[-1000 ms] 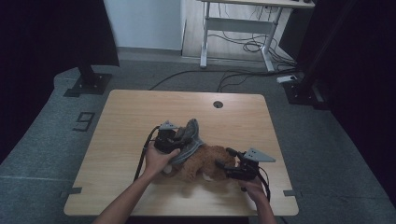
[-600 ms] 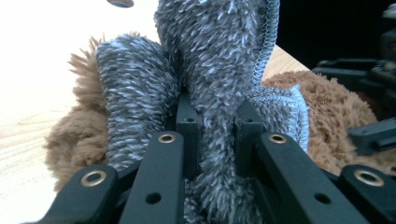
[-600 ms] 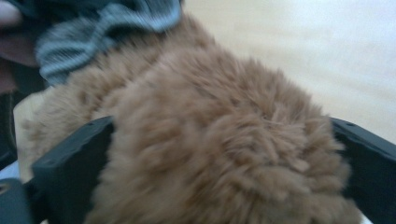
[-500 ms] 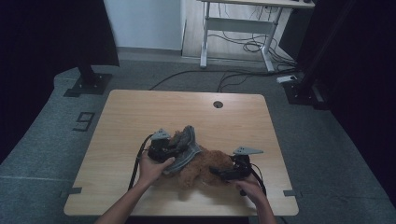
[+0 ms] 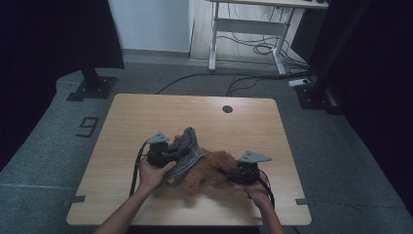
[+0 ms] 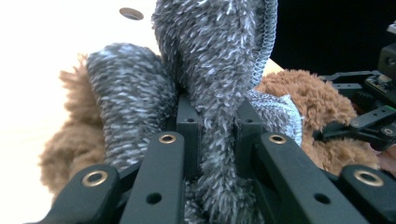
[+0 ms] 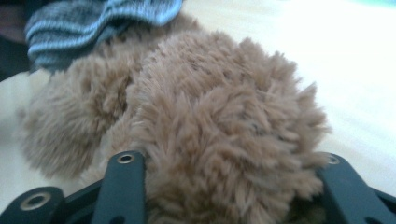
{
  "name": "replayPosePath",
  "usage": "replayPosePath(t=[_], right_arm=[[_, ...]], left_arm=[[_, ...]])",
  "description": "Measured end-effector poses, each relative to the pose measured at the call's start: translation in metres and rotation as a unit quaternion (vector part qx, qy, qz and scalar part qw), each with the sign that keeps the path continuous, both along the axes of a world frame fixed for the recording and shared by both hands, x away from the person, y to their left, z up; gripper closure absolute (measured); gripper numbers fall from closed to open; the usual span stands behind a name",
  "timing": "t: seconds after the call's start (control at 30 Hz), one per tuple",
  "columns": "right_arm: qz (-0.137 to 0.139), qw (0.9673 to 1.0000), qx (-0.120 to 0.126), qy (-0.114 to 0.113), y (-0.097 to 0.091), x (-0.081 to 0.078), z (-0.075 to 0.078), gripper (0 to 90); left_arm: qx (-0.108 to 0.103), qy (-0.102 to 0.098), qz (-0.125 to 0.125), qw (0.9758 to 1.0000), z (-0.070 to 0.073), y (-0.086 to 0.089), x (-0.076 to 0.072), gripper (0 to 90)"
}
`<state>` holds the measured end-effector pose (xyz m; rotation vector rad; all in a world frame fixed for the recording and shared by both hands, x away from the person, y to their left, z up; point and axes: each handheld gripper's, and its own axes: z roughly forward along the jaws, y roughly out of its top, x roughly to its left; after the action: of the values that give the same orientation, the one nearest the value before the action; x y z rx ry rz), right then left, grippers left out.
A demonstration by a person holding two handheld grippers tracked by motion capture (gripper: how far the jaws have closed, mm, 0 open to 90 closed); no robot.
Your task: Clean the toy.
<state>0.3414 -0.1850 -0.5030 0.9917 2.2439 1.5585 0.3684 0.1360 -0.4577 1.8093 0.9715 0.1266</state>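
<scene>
A brown plush toy (image 5: 207, 171) lies on the wooden table (image 5: 195, 112), with a grey fuzzy knitted garment (image 5: 191, 147) draped over its left part. My left gripper (image 5: 178, 155) is shut on a fold of the grey garment (image 6: 210, 70), which rises between its jaws (image 6: 217, 122). My right gripper (image 5: 226, 174) comes in from the right. Its jaws have just been closing, and the brown plush (image 7: 224, 121) now bulges between them, pressed on both sides (image 7: 229, 164). The grey garment's ribbed edge (image 7: 93, 23) shows behind the plush.
A round cable hole (image 5: 227, 108) sits near the table's far edge. Beyond the table are a white desk frame (image 5: 243, 29) with loose cables on the floor and black stand bases (image 5: 92, 85) at left and right.
Both hands have shifted a little to the left, the left one carrying the grey garment along. The right gripper's jaws have closed on the brown plush.
</scene>
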Motion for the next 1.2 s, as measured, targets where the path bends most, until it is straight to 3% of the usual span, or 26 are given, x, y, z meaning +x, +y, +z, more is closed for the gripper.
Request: replayPosePath(t=[0.07, 0.17, 0.27, 0.33, 0.47, 0.63, 0.7, 0.8, 0.93, 1.0, 1.1, 1.2], right_arm=[[-0.011, 0.9998, 0.008, -0.016, 0.002, 0.005, 0.003, 52.9], [-0.026, 0.9982, -0.001, -0.054, 0.009, 0.012, 0.009, 53.6], [-0.043, 0.9925, -0.021, -0.112, 0.014, 0.018, 0.017, 53.3], [-0.047, 0.9891, -0.034, -0.135, 0.014, 0.021, 0.019, 52.3], [-0.033, 0.9899, -0.034, -0.133, 0.007, 0.023, 0.013, 48.7], [-0.011, 0.9894, -0.025, -0.143, -0.002, 0.008, -0.003, 42.5], [-0.008, 0.9891, -0.033, -0.143, -0.003, 0.003, -0.009, 41.2], [-0.004, 0.9894, -0.035, -0.141, -0.006, -0.003, -0.017, 39.0], [0.003, 0.9893, -0.037, -0.141, -0.007, -0.008, -0.017, 37.3], [0.0, 0.9895, -0.036, -0.14, -0.006, -0.009, -0.018, 37.1], [-0.004, 0.9899, -0.041, -0.136, -0.008, -0.01, -0.02, 39.5], [-0.002, 0.9906, -0.037, -0.132, -0.012, -0.011, -0.023, 41.1]], left_arm=[[-0.005, 0.002, 0.005, 1.0, 0.005, 0.002, 0.006, 77.4], [-0.012, 0.0, 0.014, 0.9998, 0.014, 0.005, 0.017, 77.4], [-0.021, -0.005, 0.023, 0.9995, 0.02, 0.006, 0.026, 77.3], [-0.021, -0.006, 0.022, 0.9995, 0.023, 0.003, 0.027, 77.2], [-0.016, -0.014, 0.004, 0.9998, 0.027, -0.006, 0.019, 77.1], [-0.008, -0.022, -0.03, 0.9993, 0.035, -0.033, 0.008, 76.6], [-0.004, -0.022, -0.051, 0.9984, 0.036, -0.051, 0.003, 76.3], [0.021, -0.025, -0.081, 0.9962, 0.037, -0.08, -0.004, 76.0], [0.039, -0.015, -0.102, 0.994, 0.029, -0.115, -0.006, 76.0], [0.059, -0.013, -0.109, 0.9922, 0.022, -0.131, -0.005, 76.0], [0.072, -0.018, -0.108, 0.9914, 0.014, -0.136, -0.004, 75.9], [0.074, -0.024, -0.091, 0.9929, 0.012, -0.125, -0.002, 76.3]])
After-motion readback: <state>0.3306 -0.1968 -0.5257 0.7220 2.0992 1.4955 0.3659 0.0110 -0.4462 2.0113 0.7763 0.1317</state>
